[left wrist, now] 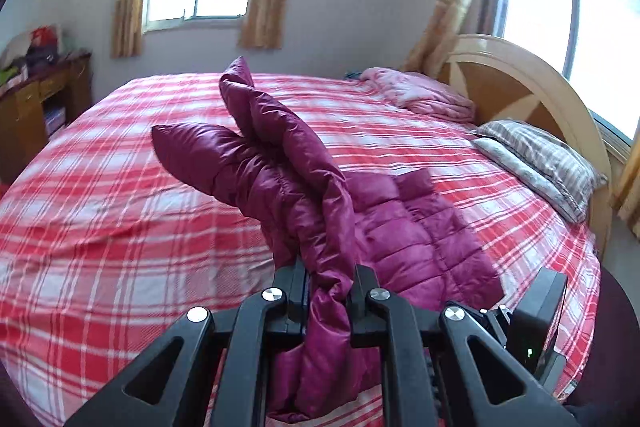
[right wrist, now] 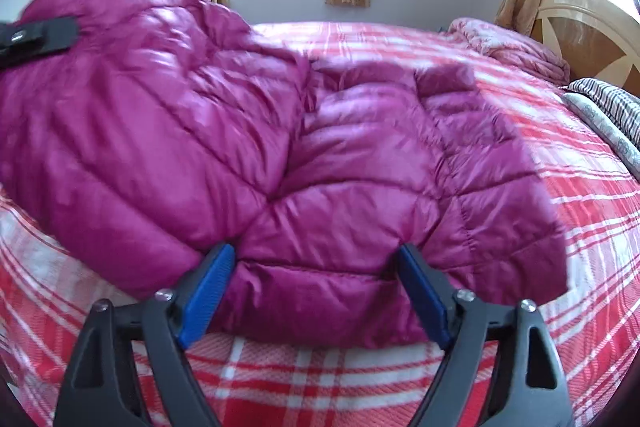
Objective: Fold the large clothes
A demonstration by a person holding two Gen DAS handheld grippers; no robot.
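A magenta quilted puffer jacket point(left wrist: 404, 227) lies on the red plaid bed point(left wrist: 120, 211). My left gripper point(left wrist: 329, 281) is shut on a bunched edge of the jacket and holds it lifted, with the two sleeves point(left wrist: 256, 131) sticking out beyond. In the right wrist view the jacket point(right wrist: 248, 131) fills the middle. My right gripper point(right wrist: 314, 259) is open, its blue pads point(right wrist: 208, 297) on either side of the jacket's near hem, which rests on the bed point(right wrist: 304, 379). The left gripper shows at the far left point(right wrist: 36, 37) against the raised jacket.
A folded pink blanket point(left wrist: 424, 93) and a striped pillow point(left wrist: 540, 163) lie by the curved wooden headboard point(left wrist: 520, 83). A wooden desk point(left wrist: 36, 103) with clutter stands at the left. Two curtained windows are in the walls behind.
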